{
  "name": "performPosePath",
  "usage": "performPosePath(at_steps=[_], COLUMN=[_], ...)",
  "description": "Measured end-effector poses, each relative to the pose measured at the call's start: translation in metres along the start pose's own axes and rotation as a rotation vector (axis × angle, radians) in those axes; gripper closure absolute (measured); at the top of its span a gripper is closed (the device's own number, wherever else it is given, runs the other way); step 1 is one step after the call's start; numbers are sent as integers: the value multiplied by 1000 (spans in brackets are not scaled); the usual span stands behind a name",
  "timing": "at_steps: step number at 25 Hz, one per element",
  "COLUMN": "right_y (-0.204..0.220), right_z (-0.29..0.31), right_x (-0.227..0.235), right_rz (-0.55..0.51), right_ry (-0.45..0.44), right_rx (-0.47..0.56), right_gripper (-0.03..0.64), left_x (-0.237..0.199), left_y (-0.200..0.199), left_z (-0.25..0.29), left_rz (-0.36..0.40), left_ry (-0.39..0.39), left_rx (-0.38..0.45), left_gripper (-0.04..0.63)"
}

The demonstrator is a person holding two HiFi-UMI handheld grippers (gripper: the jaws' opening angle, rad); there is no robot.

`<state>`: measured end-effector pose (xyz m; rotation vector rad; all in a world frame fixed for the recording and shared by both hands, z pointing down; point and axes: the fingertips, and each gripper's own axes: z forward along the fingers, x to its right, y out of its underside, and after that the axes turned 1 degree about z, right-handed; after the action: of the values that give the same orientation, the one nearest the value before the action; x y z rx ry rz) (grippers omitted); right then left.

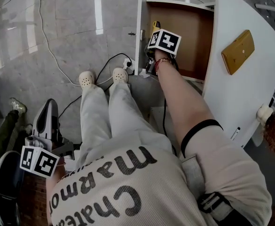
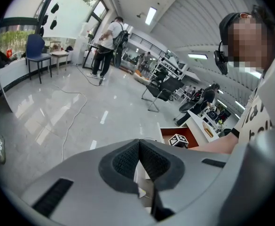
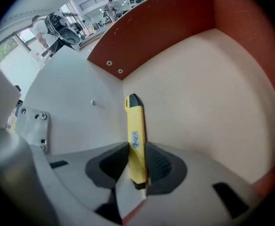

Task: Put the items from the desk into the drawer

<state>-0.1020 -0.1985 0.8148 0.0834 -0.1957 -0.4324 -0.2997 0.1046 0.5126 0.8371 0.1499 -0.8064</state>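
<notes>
My right gripper is shut on a yellow utility knife with a black tip, holding it inside the open drawer. In the head view the right gripper reaches into the brown-lined drawer under the white desk, and the yellow knife shows just past the marker cube. My left gripper is shut with nothing between its pads and points out over the office floor. It hangs low at my left side in the head view.
A wooden block and a small cream object lie on the desk top. A white power strip and cables lie on the floor by the drawer. My legs and shoes stand in front of it. A person stands far across the office.
</notes>
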Motion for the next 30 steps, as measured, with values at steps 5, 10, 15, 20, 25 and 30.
performPosePath(at_steps=[5,10,15,20,25,30], right_y=[-2,-3,0,5,24,56], right_z=[2,1,-6,-51,-133,-246], right_x=[0,0,0,-17,-55,-100], right_rz=[21,6,39,69,151,236], right_ry=[0,16,35,4,-95,-230], right_rx=[3,7,-14,75,188,373], right_gripper=[497,499,500,500,514,614], left_x=[4,12,6,-4,-4,20], left_y=[6,14,20,15,-11,-56], left_z=[3,2,-6,-35,-74,-108], left_rz=[-13,29,61,98,138,191], left_ry=[23,104,158,209,246,373], left_rx=[-16,-34,-40,3,39,131], left_gripper=[594,595,594,594,595,594])
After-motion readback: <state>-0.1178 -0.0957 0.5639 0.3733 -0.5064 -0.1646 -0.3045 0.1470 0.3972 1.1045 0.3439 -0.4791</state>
